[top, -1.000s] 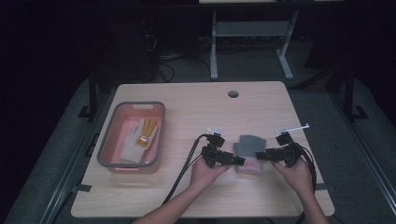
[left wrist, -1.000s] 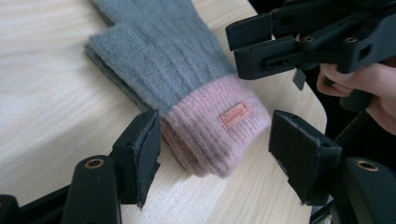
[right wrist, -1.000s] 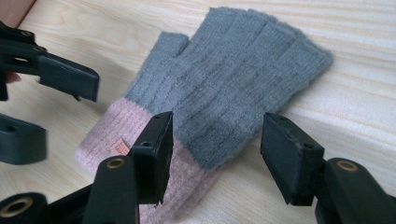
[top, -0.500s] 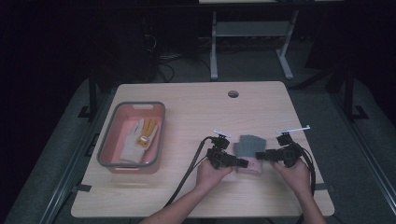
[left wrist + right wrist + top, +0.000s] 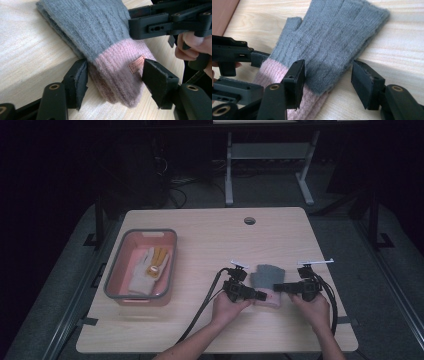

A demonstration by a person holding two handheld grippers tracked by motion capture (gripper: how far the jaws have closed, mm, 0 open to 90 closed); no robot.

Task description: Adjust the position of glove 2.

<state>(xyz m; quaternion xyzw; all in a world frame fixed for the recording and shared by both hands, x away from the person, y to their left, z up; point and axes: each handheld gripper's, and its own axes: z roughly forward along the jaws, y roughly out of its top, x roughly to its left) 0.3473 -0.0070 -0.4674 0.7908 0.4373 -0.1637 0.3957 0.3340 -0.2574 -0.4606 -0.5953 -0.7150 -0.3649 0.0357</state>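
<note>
A grey knit glove (image 5: 267,276) with a pink cuff (image 5: 270,299) lies flat on the wooden table (image 5: 210,245). My left gripper (image 5: 260,295) comes at it from the left. Its jaws straddle the pink cuff (image 5: 117,67) and have just been closing. Its pads (image 5: 80,79) stand at the cuff's edges without squeezing it, so my left gripper (image 5: 115,72) is open. My right gripper (image 5: 276,287) reaches in from the right and has also closed a little. One finger (image 5: 295,78) rests over the grey part (image 5: 332,37), the other stands off the glove's edge. My right gripper (image 5: 327,72) is open.
A salmon tub with a grey rim (image 5: 112,287) sits at the table's left and holds a white and yellow pair of gloves (image 5: 147,267). A cable hole (image 5: 249,220) lies at the far middle. Black cables (image 5: 200,312) trail toward the near edge.
The left gripper has edged slightly right, further over the pink cuff. Both hands otherwise stay nearly where they were, and the glove has not moved.
</note>
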